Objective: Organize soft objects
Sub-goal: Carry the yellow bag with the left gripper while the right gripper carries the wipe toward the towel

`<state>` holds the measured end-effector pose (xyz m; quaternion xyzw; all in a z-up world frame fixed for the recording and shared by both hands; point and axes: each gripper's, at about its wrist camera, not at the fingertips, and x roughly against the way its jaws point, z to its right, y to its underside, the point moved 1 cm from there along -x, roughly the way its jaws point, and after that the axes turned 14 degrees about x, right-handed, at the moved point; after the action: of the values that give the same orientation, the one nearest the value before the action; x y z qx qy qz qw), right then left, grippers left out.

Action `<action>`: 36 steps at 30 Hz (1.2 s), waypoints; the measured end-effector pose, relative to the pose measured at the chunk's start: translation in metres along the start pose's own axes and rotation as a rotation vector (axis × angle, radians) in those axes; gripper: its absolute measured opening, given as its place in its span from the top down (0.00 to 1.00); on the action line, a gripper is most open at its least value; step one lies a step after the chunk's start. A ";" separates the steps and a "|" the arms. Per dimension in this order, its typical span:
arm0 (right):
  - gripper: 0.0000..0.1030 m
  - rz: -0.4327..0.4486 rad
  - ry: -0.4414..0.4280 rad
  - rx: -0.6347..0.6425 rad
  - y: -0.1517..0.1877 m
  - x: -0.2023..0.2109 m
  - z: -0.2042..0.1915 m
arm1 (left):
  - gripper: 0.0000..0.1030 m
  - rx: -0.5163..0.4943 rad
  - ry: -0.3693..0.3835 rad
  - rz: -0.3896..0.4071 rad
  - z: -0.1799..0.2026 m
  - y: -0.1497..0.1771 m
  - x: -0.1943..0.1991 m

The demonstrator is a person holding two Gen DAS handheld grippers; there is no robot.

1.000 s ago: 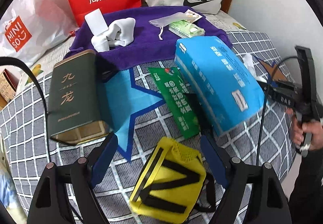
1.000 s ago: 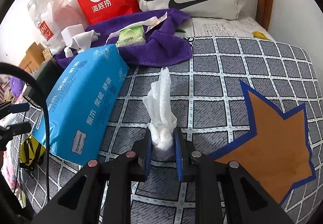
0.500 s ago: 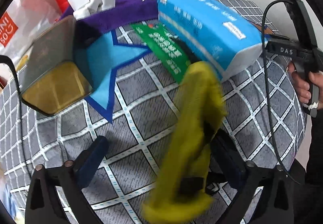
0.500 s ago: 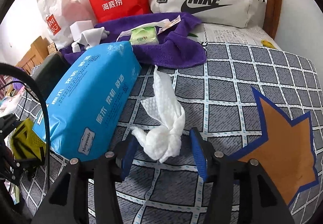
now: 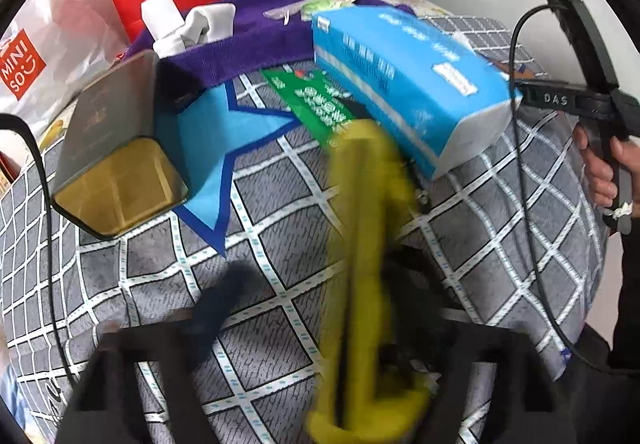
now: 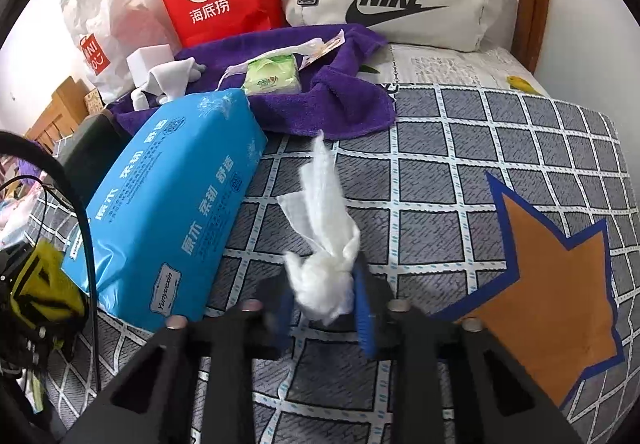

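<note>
Since the earlier frame the yellow pouch [image 5: 366, 244] has risen from flat on the bed [image 5: 280, 256] to hang edge-on between my left gripper [image 5: 320, 308] fingers, which are closing; blur hides whether they pinch it yet. The white tissue wad [image 6: 324, 276] has loosened from a tight upright twist. My right gripper [image 6: 324, 312] fingers are closing around the wad and already touch it, its tail trailing toward the purple towel [image 6: 332, 104]. I judge both soft items are held clear of the blue tissue pack [image 6: 172, 212] for sorting.
</note>
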<state>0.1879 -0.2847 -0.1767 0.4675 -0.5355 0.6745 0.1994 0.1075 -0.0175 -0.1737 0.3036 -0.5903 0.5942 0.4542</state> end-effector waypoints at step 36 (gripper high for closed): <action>0.79 0.089 -0.027 0.050 -0.084 0.054 -0.015 | 0.92 0.141 0.083 0.180 -0.059 -0.086 0.076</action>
<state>0.2204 -0.2545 -0.0857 0.4571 -0.5417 0.6893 0.1501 0.1650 0.0446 -0.0758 0.2556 -0.5525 0.6849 0.4004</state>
